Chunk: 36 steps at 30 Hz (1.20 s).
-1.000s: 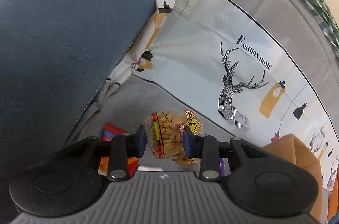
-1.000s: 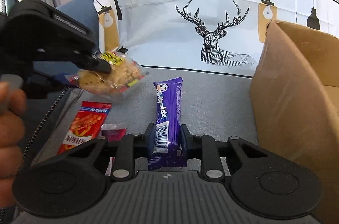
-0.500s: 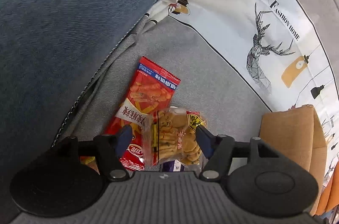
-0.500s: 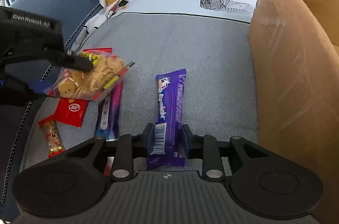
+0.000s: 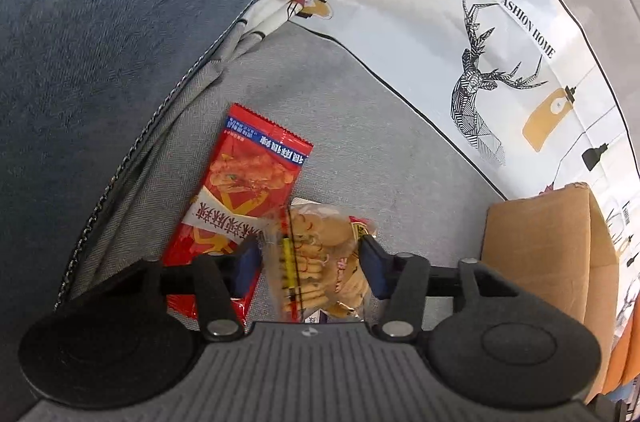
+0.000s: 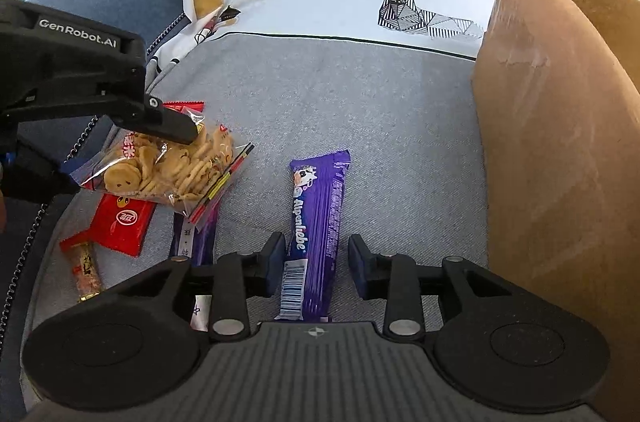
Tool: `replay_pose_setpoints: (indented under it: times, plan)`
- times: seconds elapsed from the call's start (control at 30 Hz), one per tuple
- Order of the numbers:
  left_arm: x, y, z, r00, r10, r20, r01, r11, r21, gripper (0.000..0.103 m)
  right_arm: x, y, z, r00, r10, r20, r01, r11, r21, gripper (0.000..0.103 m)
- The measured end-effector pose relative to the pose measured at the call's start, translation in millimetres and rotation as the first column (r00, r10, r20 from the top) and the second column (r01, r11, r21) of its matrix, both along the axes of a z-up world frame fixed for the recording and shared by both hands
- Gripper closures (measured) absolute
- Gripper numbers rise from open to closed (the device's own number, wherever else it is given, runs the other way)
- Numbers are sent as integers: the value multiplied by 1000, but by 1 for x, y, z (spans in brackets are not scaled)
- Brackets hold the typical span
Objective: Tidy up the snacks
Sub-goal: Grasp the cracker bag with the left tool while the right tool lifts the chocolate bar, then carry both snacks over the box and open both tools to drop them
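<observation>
We see both views in bright, even daylight with soft shadows, strong fisheye bending at the edges, a sharp right-wrist picture, and slight motion blur in the left-wrist view on the blue cushion [image 5: 120, 2] and the biscuit bag [image 5: 320, 258].

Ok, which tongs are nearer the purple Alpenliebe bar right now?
Right. The right tongs straddle the purple Alpenliebe bar, open, one finger on each side. The left tongs are off to its left, around the cookie bag.

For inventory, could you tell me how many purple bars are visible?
2: Alpenliebe bar between jaws of the right gripper; second bar partly under the cookie bag. More may be hidden.
</observation>
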<state>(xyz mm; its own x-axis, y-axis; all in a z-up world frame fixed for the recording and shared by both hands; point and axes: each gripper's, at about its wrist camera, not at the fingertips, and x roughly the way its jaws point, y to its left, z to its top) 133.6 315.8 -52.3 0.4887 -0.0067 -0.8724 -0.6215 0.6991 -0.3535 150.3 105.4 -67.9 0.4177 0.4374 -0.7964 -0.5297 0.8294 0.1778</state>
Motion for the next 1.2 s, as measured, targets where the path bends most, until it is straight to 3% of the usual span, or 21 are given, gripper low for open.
replay_pose_setpoints:
  times: [0.13,0.23,0.63,0.8,1.2]
  plan:
    - [-1,-2,3,1000,2,11,-2,1000,14,58,3,-5,1,1000,-18,-1,18,1000,9,84]
    - [-4,-1,11,999,24,41,-25,999,36,58,3,-11,12,999,-41,13,41,998,45,87]
    - [-9,-11,54,975,73,208,-107,982,156,59,-7,-49,91,977,-84,198,43,978,207,87]
    - [-6,-30,69,964,26,265,-89,970,227,59,-9,-69,111,961,-107,256,44,970,240,87]
    - [-2,-82,92,916,-98,389,-23,955,296,59,-9,-116,132,919,-142,367,42,963,265,87]
